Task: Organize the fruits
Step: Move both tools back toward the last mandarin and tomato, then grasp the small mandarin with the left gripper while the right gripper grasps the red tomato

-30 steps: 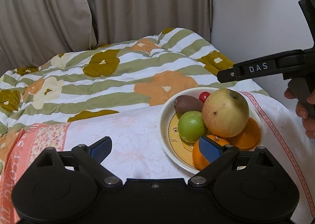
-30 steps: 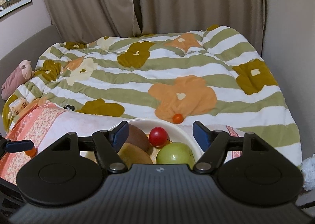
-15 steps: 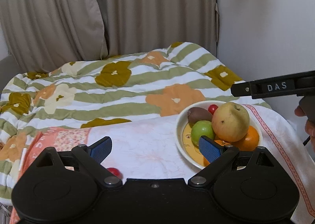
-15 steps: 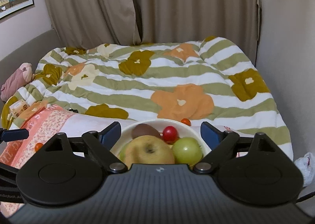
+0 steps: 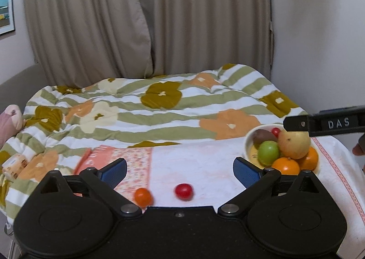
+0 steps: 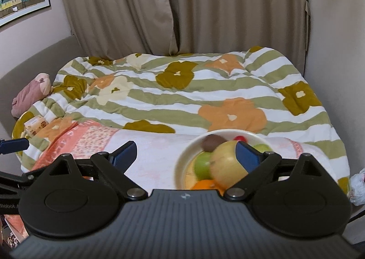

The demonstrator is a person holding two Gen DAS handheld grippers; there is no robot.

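Looking along the left gripper (image 5: pixel 180 171), its jaws stand wide apart and hold nothing, framing a red cherry tomato (image 5: pixel 183 191) and an orange cherry tomato (image 5: pixel 143 196) loose on the white towel (image 5: pixel 205 167), probably the next picks. The white bowl (image 5: pixel 248 140) sits well to the right, already piled with a pear (image 5: pixel 294 145), green fruit and oranges.

In the right wrist view, the right gripper (image 6: pixel 186 155) hangs over the towel beside the bowl (image 6: pixel 182 163), jaws wide apart and empty, likely waiting.
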